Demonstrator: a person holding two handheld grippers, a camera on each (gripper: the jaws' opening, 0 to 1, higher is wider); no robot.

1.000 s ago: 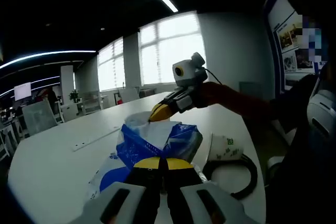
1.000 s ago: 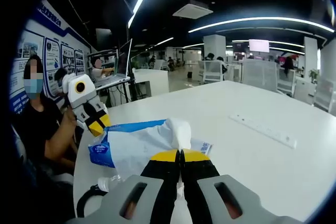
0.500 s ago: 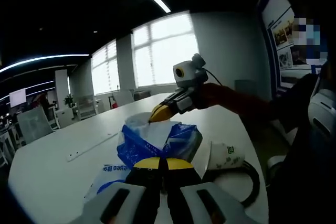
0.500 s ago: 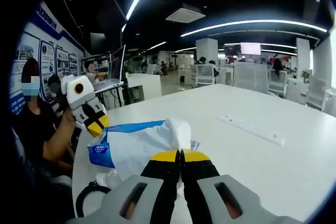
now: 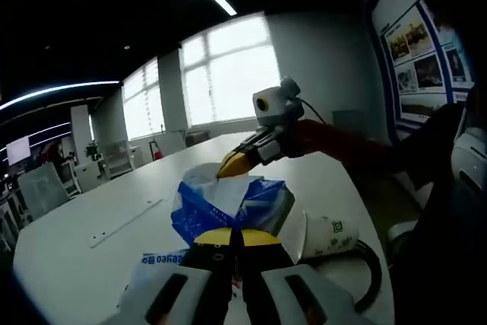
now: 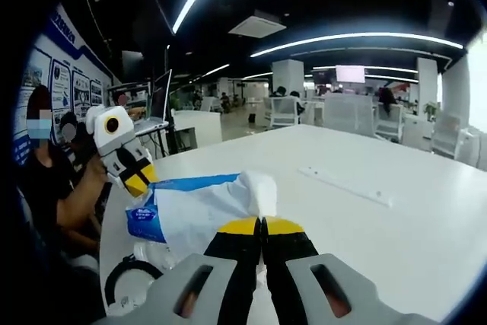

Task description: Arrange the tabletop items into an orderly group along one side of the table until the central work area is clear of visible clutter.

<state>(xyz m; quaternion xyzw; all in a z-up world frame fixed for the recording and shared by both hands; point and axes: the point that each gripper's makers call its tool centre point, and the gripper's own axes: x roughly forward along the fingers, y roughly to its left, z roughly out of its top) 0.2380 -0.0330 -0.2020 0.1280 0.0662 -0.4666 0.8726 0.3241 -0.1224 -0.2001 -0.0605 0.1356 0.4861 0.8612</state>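
We see the blue-and-white plastic bag point(image 5: 228, 207) as our landmark, held up off the white table point(image 5: 68, 241) between both claws. Left of the bag lies a long white ruler point(image 5: 122, 222) on the table, well apart from it. The left gripper point(image 5: 232, 240) has jaws closed tight on the bag's near edge; just beside the bag on the right a paper cup point(image 5: 323, 235) lies on its side, touching a black cable point(image 5: 373, 264). In the right gripper view the left gripper point(image 6: 138, 182) pinches the bag's point(image 6: 194, 215) far corner, and the right gripper point(image 6: 261, 227) is clamped on the bag's white bunched end. We judge the step is carrying the bag to the table side: keep both pinches firm, move the hands together, keep the bag clear of the cup
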